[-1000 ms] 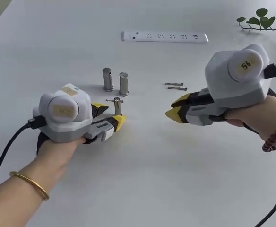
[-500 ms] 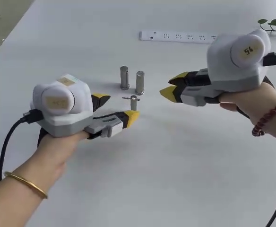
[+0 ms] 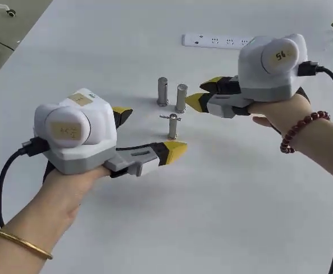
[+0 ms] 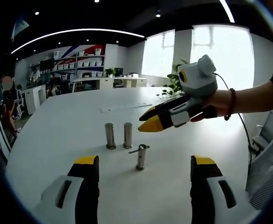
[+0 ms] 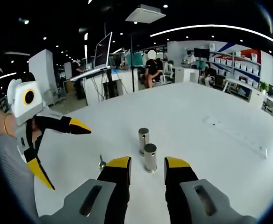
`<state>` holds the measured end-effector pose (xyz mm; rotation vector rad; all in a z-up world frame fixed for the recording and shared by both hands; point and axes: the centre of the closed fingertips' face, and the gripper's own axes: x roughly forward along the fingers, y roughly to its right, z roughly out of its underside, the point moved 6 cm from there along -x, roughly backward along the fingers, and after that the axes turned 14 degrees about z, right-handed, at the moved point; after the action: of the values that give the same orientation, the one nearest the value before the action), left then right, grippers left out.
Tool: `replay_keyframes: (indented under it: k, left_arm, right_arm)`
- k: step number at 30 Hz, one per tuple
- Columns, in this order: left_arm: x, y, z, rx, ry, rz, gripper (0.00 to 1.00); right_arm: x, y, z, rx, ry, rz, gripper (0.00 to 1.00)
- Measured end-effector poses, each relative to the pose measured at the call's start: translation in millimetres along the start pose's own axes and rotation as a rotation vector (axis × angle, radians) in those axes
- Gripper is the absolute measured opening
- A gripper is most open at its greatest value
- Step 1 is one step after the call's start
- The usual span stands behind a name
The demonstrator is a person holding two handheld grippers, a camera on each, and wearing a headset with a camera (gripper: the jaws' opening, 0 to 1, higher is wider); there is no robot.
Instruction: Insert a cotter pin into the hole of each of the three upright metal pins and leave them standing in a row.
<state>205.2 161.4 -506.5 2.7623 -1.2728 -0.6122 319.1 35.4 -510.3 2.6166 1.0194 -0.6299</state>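
- pins: two bare pins (image 3: pixel 181 98) stand side by side on the table (image 3: pixel 98 51); the third pin (image 3: pixel 173 128), at their 6 o'clock, has a cotter pin (image 3: pixel 169 117) crosswise through its top.
- left gripper (image 3: pixel 153 129) reaches in level from 8 o'clock, jaws wide and empty, third pin at their mouth.
- right gripper (image 3: pixel 202 92) points in from 3 o'clock, jaws narrow and empty, tips just beside a bare pin.

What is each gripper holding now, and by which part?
Nothing is held. The left gripper and the right gripper both have open, empty jaws.
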Motion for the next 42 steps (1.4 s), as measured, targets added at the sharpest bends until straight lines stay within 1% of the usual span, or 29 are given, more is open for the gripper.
replay_keyframes:
  k: [1,2,4,6,8,10,13,16,17,20,25,27,28,33,37,39,42]
  left_arm:
    - [-0.1,1.3,-1.3,-0.002,0.011,0.010,0.82]
    - [0.0,2.0,-1.6,0.002,0.012,0.013,0.84]
    - [-0.5,4.2,-1.8,0.022,0.000,0.016,0.85]
    - [-1.1,7.7,-1.4,0.026,-0.014,0.029,0.89]
    - [-2.6,11.9,-1.5,0.038,-0.020,0.030,0.93]
    - [-3.8,15.1,-1.6,0.048,-0.020,0.029,0.94]
    - [-3.6,16.8,-0.3,0.051,-0.024,0.032,0.99]
    - [-3.2,19.0,-1.5,0.053,-0.011,0.043,0.99]
    - [-3.4,19.2,-1.5,0.053,-0.011,0.043,0.99]
    - [-2.7,19.1,-0.6,0.063,-0.017,0.036,0.99]
    - [-3.6,19.2,2.1,0.055,-0.013,0.030,0.99]
    - [-4.0,19.0,3.5,0.051,-0.011,0.035,0.99]
    - [-4.2,18.8,3.8,0.051,-0.010,0.034,0.99]
    - [-5.7,17.1,4.1,0.031,0.006,0.029,0.99]
    - [-5.8,16.8,3.8,0.051,0.000,0.024,0.99]
    - [-6.2,16.3,4.1,0.060,-0.006,0.018,0.99]
    - [-6.1,15.1,3.7,0.059,-0.002,0.020,0.99]
  right_arm:
    - [2.8,1.7,-0.1,0.014,0.002,0.001,0.24]
    - [4.1,2.1,-0.2,0.021,0.002,0.005,0.24]
    - [7.6,1.5,0.0,0.024,0.004,0.013,0.24]
    - [10.4,0.6,-0.8,0.025,0.015,0.023,0.24]
    - [15.7,0.2,-2.0,0.035,0.023,0.021,0.21]
    - [19.0,-0.9,-3.1,0.042,0.029,0.021,0.19]
    - [21.9,-3.3,-3.7,0.063,0.030,0.018,0.19]
    - [25.5,-4.1,-2.7,0.067,0.024,0.026,0.17]
    - [26.7,-5.7,-2.0,0.066,0.018,0.021,0.17]
    - [31.0,-7.9,-1.2,0.057,0.009,0.028,0.15]
    - [38.1,-8.5,0.5,0.080,0.002,0.029,0.11]
    - [40.6,-8.9,3.7,0.087,-0.014,0.023,0.10]
    - [40.7,-8.7,4.0,0.084,-0.015,0.028,0.10]
    - [37.9,-11.2,3.3,0.084,-0.012,0.021,0.09]
    - [35.1,-13.8,2.4,0.071,-0.008,0.015,0.09]
    - [34.3,-13.9,2.3,0.076,-0.012,0.007,0.09]
    - [34.1,-11.2,1.6,0.043,-0.018,0.001,0.08]
